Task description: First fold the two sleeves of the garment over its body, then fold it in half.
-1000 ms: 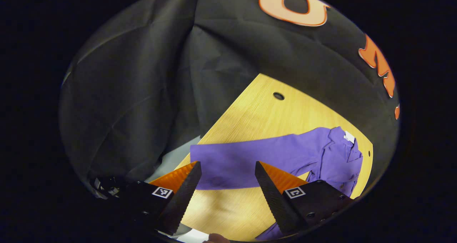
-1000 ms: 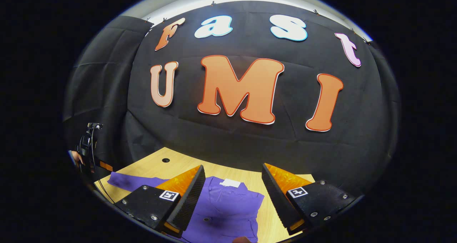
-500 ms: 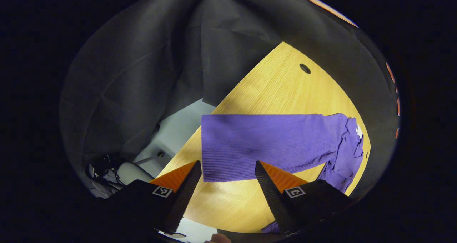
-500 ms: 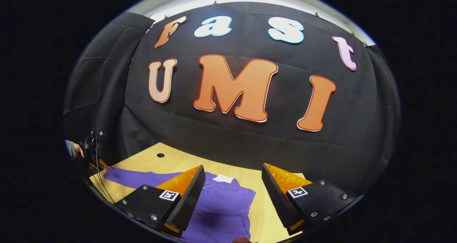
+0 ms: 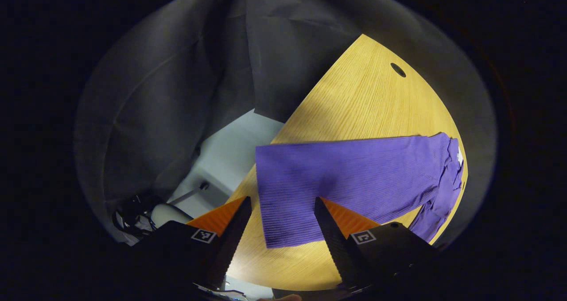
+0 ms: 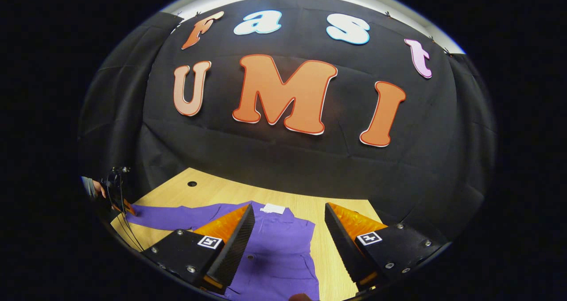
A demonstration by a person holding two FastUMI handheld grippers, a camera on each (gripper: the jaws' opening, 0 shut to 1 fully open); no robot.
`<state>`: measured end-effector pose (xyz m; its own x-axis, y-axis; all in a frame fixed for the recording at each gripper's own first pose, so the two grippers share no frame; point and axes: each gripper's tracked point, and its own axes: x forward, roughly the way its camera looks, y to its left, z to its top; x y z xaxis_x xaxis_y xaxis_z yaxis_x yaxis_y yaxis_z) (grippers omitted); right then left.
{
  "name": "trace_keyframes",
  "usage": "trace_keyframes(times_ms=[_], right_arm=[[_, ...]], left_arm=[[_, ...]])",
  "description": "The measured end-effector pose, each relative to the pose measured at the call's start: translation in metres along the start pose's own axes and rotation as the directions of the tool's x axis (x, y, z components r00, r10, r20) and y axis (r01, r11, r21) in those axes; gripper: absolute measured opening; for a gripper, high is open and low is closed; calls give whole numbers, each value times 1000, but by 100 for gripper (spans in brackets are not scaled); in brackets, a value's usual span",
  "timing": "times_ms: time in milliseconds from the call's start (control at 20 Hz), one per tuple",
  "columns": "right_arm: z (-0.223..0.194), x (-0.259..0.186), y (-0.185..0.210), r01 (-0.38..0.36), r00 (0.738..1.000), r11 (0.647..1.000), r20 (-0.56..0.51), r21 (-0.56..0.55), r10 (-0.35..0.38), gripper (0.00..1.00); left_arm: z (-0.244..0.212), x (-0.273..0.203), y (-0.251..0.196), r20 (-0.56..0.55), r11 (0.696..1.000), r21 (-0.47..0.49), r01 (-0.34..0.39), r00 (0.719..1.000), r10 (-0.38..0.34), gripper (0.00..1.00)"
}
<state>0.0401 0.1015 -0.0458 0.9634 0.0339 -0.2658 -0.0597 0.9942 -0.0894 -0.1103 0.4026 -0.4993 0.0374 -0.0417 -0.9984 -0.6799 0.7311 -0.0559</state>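
Observation:
A purple long-sleeved garment lies flat on the wooden table, its collar with a white label towards the back wall. One sleeve stretches out sideways, and its cuff end lies just beyond my left gripper, which hovers open over it. In the right gripper view the same sleeve runs left to the left gripper, held by a hand. My right gripper hangs open above the garment's body, holding nothing.
The table has a round cable hole near its back corner. The cuff lies close to the table's side edge, with pale floor and cables below. Black cloth walls close the booth behind and to the left.
My left gripper has come down and closer to the sleeve's cuff, which now lies right at its fingertips. The right gripper has shifted slightly, showing more of the garment's body. Both stay open.

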Motion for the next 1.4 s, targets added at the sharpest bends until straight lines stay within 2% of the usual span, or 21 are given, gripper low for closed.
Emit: trace_keyframes(times_ms=[100, 200, 300, 400, 450, 550, 750, 1050, 1250, 1400], right_arm=[[-11, -2, 5, 9, 999, 1000, -34, 11, -9, 95], [-15, -7, 7, 9, 999, 1000, -43, 8, -9, 95], [-16, -9, 1, 22, 999, 1000, -43, -11, -22, 95], [-14, -10, -5, 21, 999, 1000, -36, -11, -21, 95], [-11, -10, -6, 15, 999, 1000, -31, -7, -15, 95], [-7, -12, -17, 19, 1000, 1000, -14, -10, -19, 95], [-10, -17, -42, 31, 1000, 999, -6, -12, -31, 96], [-4, -19, -75, 29, 999, 999, 36, 26, -29, 95], [-4, -24, -91, 33, 997, 999, 68, 30, -35, 95], [-13, -28, -99, 33, 997, 999, 68, 36, -35, 95]], left_arm=[[-4, 4, 1, 1, 998, 40, -50, 999, 50, 97], [-7, 8, 4, -13, 993, 74, -95, 995, 97, 91], [-4, 8, -4, -27, 994, 72, -82, 996, 84, 65], [-2, 10, -10, -50, 994, 80, -73, 996, 77, 28], [-3, 10, -13, -54, 997, 64, -50, 997, 54, 28], [-8, 5, -21, -63, 998, 56, -11, 998, 15, 12], [2, -23, -41, 10, 995, 101, -17, 1000, 16, 12], [14, -89, -124, 120, 978, 201, 56, 989, -81, 12], [15, -125, -186, 161, 951, 298, 83, 978, -136, 12], [13, -155, -242, 171, 919, 374, 121, 965, -197, 12]])
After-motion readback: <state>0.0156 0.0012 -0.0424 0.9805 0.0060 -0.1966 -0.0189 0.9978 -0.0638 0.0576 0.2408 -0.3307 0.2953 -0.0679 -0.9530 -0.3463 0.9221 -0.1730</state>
